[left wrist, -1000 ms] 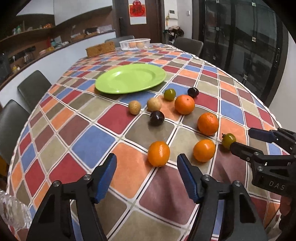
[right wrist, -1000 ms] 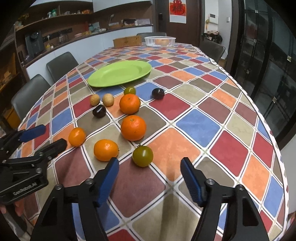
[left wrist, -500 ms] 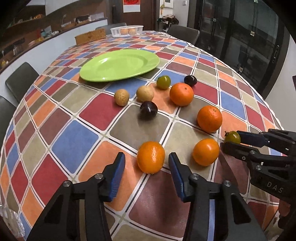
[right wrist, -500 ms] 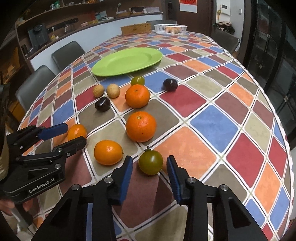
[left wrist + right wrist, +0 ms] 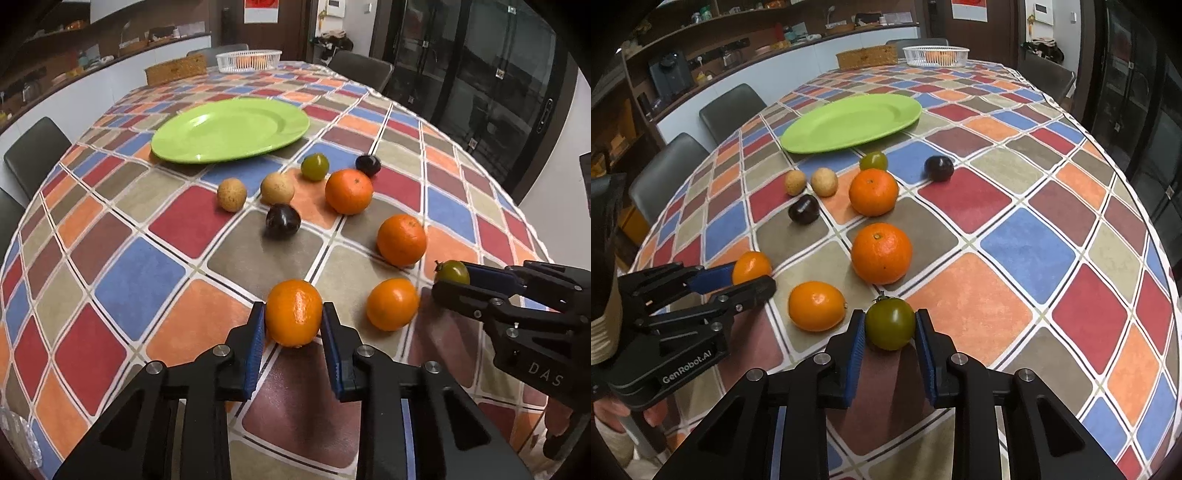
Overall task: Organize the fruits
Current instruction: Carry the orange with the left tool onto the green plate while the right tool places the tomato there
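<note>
On the checked tablecloth my left gripper (image 5: 293, 326) has its blue pads against both sides of a small orange (image 5: 293, 310), its jaws closing. My right gripper (image 5: 890, 330) pinches a green tomato (image 5: 889, 323) between its pads, jaws closing too. Both fruits rest on the cloth. The right wrist view shows the left gripper (image 5: 753, 275) on its orange at the left. A bare green plate (image 5: 229, 129) lies further back. Between plate and grippers lie three more oranges (image 5: 392, 303), two dark plums (image 5: 282, 220), two tan round fruits (image 5: 231, 194) and another green tomato (image 5: 314, 167).
A white mesh basket (image 5: 248, 60) with orange fruit and a wicker box (image 5: 176, 68) stand at the table's far end. Dark chairs (image 5: 731, 110) line the left side. The table edge curves close on the right (image 5: 1160, 236). A person's hand (image 5: 613, 410) holds the left gripper.
Both grippers' jaws went from wide apart to closed around their fruit: the left on the small orange, the right on the green tomato. Each gripper tipped slightly further down toward the table.
</note>
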Demonstrator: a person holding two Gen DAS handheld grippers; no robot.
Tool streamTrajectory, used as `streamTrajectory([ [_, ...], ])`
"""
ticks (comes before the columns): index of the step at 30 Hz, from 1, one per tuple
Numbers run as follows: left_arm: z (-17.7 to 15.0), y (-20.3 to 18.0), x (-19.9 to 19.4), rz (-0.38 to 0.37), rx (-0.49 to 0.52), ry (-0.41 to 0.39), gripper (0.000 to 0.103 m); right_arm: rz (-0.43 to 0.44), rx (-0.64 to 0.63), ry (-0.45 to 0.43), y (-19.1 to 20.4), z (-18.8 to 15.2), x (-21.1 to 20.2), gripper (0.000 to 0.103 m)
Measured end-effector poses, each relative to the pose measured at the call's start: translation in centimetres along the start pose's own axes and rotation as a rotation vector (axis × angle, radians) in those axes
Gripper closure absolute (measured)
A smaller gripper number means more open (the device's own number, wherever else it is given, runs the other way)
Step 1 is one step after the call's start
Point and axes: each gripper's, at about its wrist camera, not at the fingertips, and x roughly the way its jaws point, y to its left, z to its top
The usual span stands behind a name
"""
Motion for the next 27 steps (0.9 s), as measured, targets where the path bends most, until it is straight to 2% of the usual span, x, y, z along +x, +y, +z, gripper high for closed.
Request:
streamTrajectory([
  [6, 1.2, 0.0, -2.4, 0.006, 0.011, -0.067, 0.074, 0.046, -0.017, -0.044, 0.7, 1.1, -1.4, 0.075],
  [13, 4.1, 1.0, -3.7, 0.028, 0.028, -0.135, 0.074, 0.069, -0.072, -0.122, 1.7, 4.6, -2.4, 0.075],
  [20, 7.2, 2.4, -3.5, 0.041, 0.044, -0.165, 0.074, 0.078, -0.121, -0.18, 2.2, 9.1, -2.1, 0.075],
  [27, 10.6, 4.5, -2.2, 0.042, 0.034, -0.177, 0.074, 0.092, -0.147, -0.18, 2.5, 13.2, -0.4, 0.075],
])
